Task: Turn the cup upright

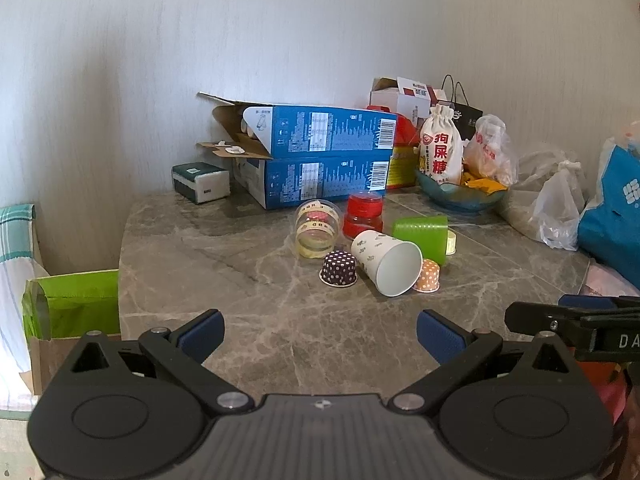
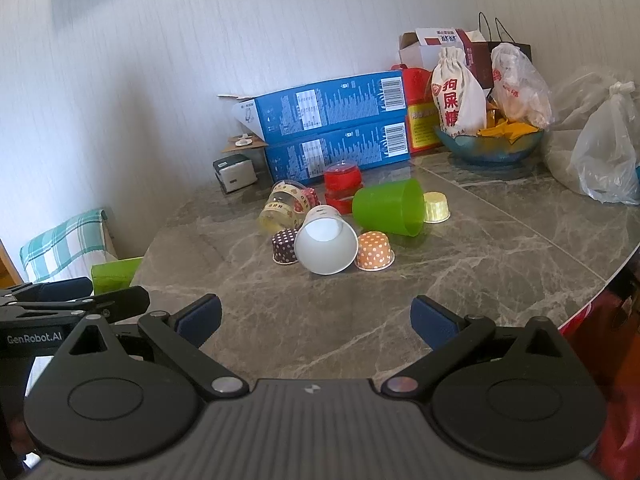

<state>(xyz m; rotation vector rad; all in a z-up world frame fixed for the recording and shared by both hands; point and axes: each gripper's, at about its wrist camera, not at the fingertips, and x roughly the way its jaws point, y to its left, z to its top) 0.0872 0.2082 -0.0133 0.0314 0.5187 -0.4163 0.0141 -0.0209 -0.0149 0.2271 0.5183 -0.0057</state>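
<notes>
1. We hold the left gripper [image 1: 320, 334] low over the near edge of the marble table [image 1: 224, 264]; its blue pads [image 1: 202, 336] are spread wide with nothing between them.
2. Our right gripper [image 2: 316, 322] is likewise released, its pads [image 2: 434, 322] far apart and empty, hovering over the table's near side.
3. Each gripper shows at the edge of the other's view: the right one at the right margin of the left view, the left one at the left margin of the right view.
4. The white paper cup [image 2: 326, 240] lies on its side near the middle of the table, its mouth tilted toward us and well ahead of both grippers.
5. A dark dotted cupcake liner [image 2: 285, 247] sits just left of the cup, and an orange dotted liner [image 2: 374, 256] sits just to its right; both appear to touch it.
6. Behind the cup, a green cup [image 2: 390, 206] also lies on its side, with a yellow liner [image 2: 437, 208] beside its rim.
7. A clear cup with patterned tape [image 2: 282, 210] lies tipped to the left rear, and two stacked red tubs [image 2: 341, 188] stand behind.
8. Two blue boxes [image 2: 332, 128] are stacked against the wall, with a bowl [image 2: 490, 148] of bagged goods to their right.
</notes>
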